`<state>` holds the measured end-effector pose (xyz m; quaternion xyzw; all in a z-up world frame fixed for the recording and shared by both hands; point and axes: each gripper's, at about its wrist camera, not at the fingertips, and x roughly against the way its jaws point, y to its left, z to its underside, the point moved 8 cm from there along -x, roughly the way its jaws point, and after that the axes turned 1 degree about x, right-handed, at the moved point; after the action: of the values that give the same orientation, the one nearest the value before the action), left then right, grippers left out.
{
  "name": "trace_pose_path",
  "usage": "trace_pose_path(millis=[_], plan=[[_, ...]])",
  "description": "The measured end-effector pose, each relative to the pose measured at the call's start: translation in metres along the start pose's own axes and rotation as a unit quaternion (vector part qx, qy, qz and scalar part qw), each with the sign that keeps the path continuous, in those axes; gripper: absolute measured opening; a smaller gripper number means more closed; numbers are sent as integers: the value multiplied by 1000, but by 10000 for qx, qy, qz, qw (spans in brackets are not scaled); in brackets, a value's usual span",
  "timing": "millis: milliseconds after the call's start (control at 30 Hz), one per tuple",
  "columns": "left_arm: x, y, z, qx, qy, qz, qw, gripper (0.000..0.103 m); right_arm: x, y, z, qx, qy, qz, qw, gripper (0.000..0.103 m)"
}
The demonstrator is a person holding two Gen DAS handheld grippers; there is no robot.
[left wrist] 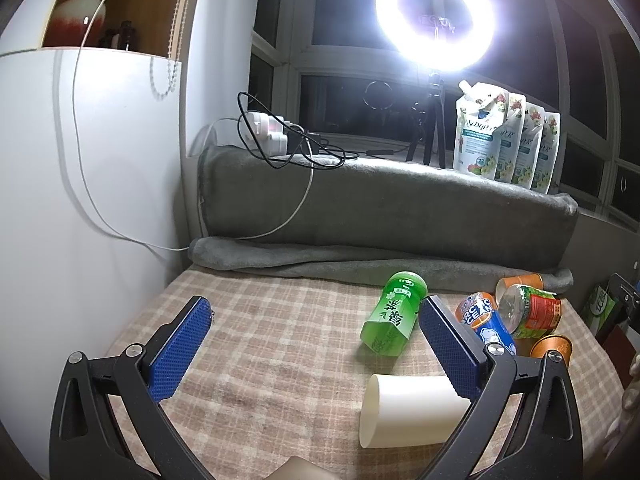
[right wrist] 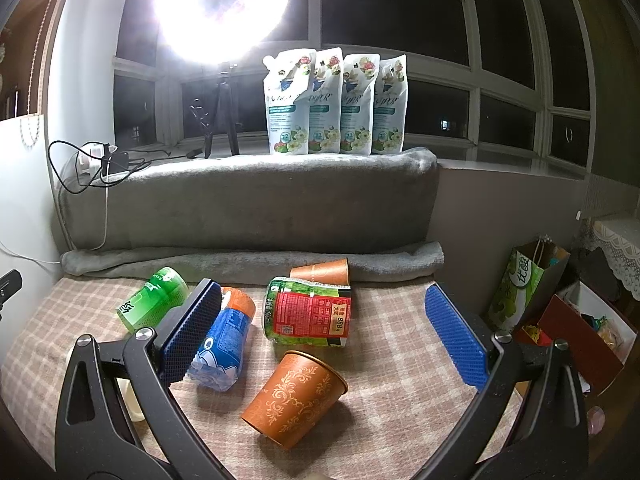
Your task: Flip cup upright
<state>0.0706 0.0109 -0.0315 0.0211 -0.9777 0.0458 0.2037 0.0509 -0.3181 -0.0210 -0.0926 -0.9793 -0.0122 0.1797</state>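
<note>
A white paper cup [left wrist: 408, 410] lies on its side on the checked cloth [left wrist: 260, 352], mouth to the left, just inside my left gripper's right finger [left wrist: 450, 350]. My left gripper [left wrist: 316, 316] is open and empty above the cloth. An orange patterned cup [right wrist: 294, 394] lies on its side between the fingers of my right gripper [right wrist: 324, 300], which is open and empty. A second orange cup [right wrist: 322, 271] lies on its side at the back by the grey blanket. Only a sliver of the white cup shows at the left in the right wrist view [right wrist: 130, 400].
A green bottle [left wrist: 394, 314], a blue-and-orange bottle [right wrist: 222, 338] and a red-labelled bottle [right wrist: 308, 312] lie on the cloth. A folded grey blanket [left wrist: 380, 216] walls the back, with pouches [right wrist: 332, 102], a ring light [left wrist: 438, 16] and a power strip [left wrist: 268, 134]. A green bag [right wrist: 520, 280] and boxes stand off the right edge.
</note>
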Motion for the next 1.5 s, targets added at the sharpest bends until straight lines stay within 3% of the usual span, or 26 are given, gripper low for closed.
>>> trace_pose_path(millis=[833, 1500], plan=[[-6, -5, -3, -73, 23, -10, 10000, 103, -5, 6, 2, 30, 38, -34, 10000, 103], [-21, -10, -5, -72, 293, 193, 9994, 101, -24, 10, -5, 40, 223, -194, 9996, 103]])
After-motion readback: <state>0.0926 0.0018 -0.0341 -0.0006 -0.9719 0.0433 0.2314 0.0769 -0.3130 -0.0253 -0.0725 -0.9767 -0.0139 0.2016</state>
